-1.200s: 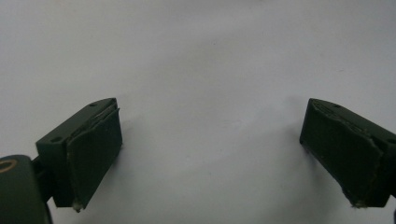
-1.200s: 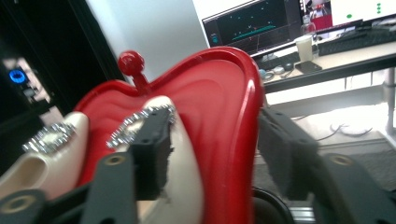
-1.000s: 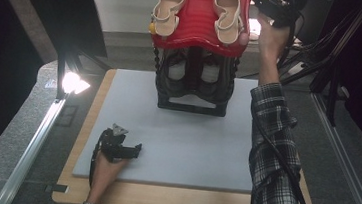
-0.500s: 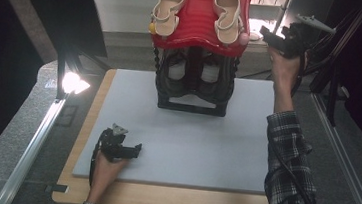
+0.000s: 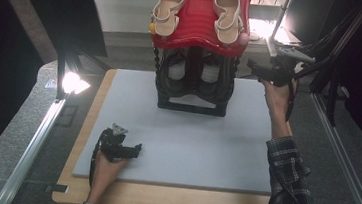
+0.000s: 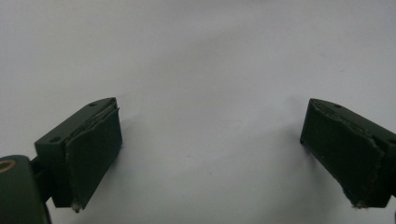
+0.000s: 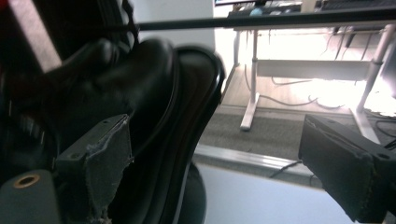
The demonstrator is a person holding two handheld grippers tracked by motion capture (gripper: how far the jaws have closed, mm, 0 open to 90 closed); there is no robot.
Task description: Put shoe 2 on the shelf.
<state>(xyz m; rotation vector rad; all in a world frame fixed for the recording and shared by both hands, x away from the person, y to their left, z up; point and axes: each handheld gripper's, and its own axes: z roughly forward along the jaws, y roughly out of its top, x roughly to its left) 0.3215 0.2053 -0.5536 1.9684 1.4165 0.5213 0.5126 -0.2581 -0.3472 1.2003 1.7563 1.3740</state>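
Note:
A pair of beige sandals [image 5: 170,5] lies on the red top shelf [image 5: 199,18] of a shoe rack. On the black lower tier [image 5: 191,100] stand black shoes [image 5: 211,74]. My right gripper [image 5: 251,68] hovers just right of that lower tier, pointing at it. Its jaws have just been opening and stand wide in the right gripper view [image 7: 224,163], with nothing between the pads; a black shoe [image 7: 154,93] fills the space behind the left jaw. My left gripper [image 5: 135,150] rests at the near left of the grey mat [image 5: 190,143], open and holding nothing [image 6: 219,158].
The mat lies on a wooden board [image 5: 159,200]. A bright lamp [image 5: 73,82] shines at the left edge beside a metal rail [image 5: 34,143]. Another rail [image 5: 344,163] runs along the right, with stands and cables behind the right hand.
The right hand has come down from beside the red top shelf to beside the black lower tier, with its jaws wider. The left hand and gripper have stayed put.

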